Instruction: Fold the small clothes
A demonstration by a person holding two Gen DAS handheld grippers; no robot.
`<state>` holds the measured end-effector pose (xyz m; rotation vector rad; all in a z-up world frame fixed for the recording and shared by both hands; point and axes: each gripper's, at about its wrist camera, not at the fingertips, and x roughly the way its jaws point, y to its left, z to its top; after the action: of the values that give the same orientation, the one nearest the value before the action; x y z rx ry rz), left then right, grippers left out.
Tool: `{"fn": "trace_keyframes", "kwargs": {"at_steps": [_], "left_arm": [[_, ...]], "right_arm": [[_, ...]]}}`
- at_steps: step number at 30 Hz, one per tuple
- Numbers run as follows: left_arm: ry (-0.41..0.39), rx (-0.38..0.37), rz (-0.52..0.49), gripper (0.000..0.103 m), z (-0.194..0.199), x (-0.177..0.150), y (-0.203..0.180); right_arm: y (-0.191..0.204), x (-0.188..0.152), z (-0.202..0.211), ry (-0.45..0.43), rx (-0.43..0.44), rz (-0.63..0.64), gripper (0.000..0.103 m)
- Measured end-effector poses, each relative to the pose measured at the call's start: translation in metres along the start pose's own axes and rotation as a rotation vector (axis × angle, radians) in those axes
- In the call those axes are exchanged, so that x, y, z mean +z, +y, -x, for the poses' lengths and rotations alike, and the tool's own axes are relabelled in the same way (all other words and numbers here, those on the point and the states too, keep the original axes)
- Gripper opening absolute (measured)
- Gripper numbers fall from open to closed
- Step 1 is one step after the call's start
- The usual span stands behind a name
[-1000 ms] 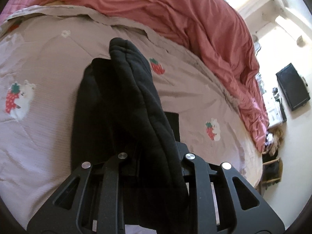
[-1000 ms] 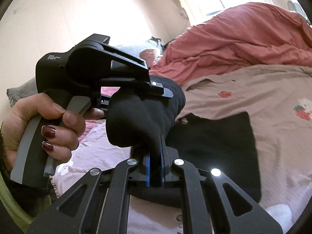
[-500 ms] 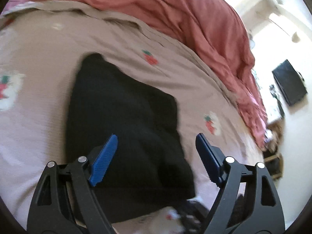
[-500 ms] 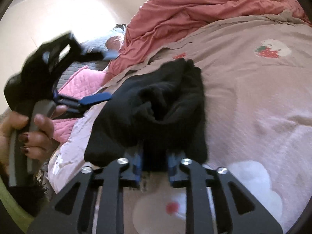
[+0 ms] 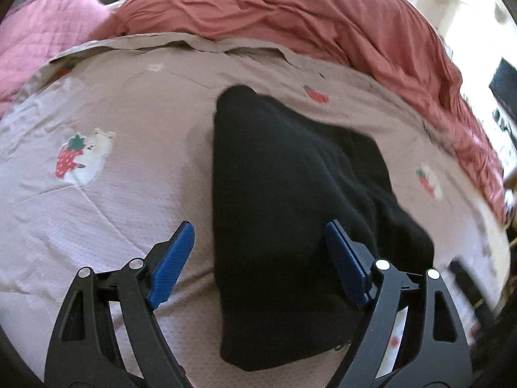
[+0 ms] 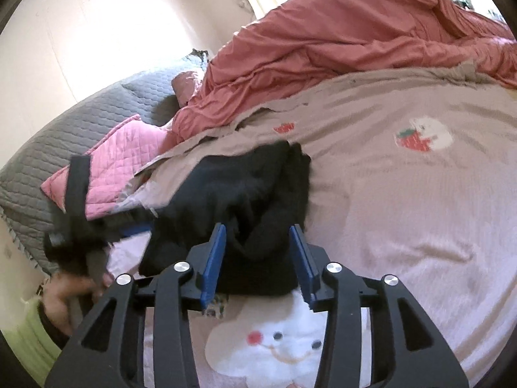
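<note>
A small black garment (image 5: 290, 200) lies folded on the beige strawberry-print bedspread (image 5: 129, 113). My left gripper (image 5: 258, 265) is open above its near end, blue pads wide apart, holding nothing. In the right wrist view the garment (image 6: 245, 187) lies bunched just ahead of my right gripper (image 6: 258, 252). Its blue pads stand apart on either side of the cloth's near edge and do not pinch it. The left gripper and the hand on it (image 6: 77, 232) show blurred at the left.
A rumpled red duvet (image 5: 307, 22) lies along the far side of the bed. A pink quilted pillow (image 6: 110, 161) and a grey quilted cover (image 6: 80, 119) lie at the head. A white cloud-face print (image 6: 281, 342) is under my right gripper.
Both grippers let go of the black garment and opened. The garment dropped from being held up to lying on the bedspread. The left gripper pulled back to the left.
</note>
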<state>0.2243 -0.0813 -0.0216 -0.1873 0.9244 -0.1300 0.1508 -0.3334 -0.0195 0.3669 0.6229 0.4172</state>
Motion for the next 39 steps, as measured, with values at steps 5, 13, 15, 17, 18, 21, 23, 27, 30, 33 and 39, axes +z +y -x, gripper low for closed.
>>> {"fn": "trace_keyframes", "kwargs": {"at_steps": [5, 13, 15, 17, 18, 21, 23, 27, 30, 33, 39], "left_arm": [[0.031, -0.011, -0.034, 0.079, -0.008, -0.010, -0.008], [0.009, 0.005, -0.061, 0.084, 0.008, -0.018, -0.008], [0.004, 0.005, -0.058, 0.084, 0.011, -0.018, -0.007], [-0.001, 0.006, -0.051, 0.084, 0.014, -0.018, -0.004], [-0.004, 0.012, -0.050, 0.084, 0.016, -0.018, -0.003], [-0.015, 0.020, -0.046, 0.085, 0.020, -0.017, 0.001], [-0.020, 0.030, -0.043, 0.085, 0.023, -0.017, 0.005], [-0.024, 0.034, -0.037, 0.085, 0.026, -0.017, 0.011], [-0.019, 0.035, -0.033, 0.085, 0.026, -0.018, 0.015], [-0.008, 0.033, -0.033, 0.085, 0.022, -0.021, 0.017], [0.011, 0.019, -0.036, 0.089, 0.013, -0.027, 0.016]], "right_arm": [[0.011, 0.010, -0.004, -0.003, -0.008, 0.031, 0.043], [0.021, 0.015, -0.004, 0.002, -0.031, 0.078, 0.057], [0.023, 0.019, -0.004, 0.002, -0.032, 0.090, 0.058], [0.024, 0.022, -0.005, 0.006, -0.036, 0.103, 0.060], [0.024, 0.025, -0.007, 0.012, -0.038, 0.108, 0.061], [0.025, 0.033, -0.013, 0.025, -0.047, 0.124, 0.061], [0.026, 0.039, -0.019, 0.040, -0.053, 0.136, 0.061], [0.023, 0.057, -0.038, 0.077, -0.044, 0.126, 0.061], [0.018, 0.070, -0.056, 0.106, -0.049, 0.128, 0.061], [0.010, 0.082, -0.076, 0.137, -0.064, 0.110, 0.052], [-0.002, 0.083, -0.124, 0.259, -0.091, 0.106, 0.042]]}}
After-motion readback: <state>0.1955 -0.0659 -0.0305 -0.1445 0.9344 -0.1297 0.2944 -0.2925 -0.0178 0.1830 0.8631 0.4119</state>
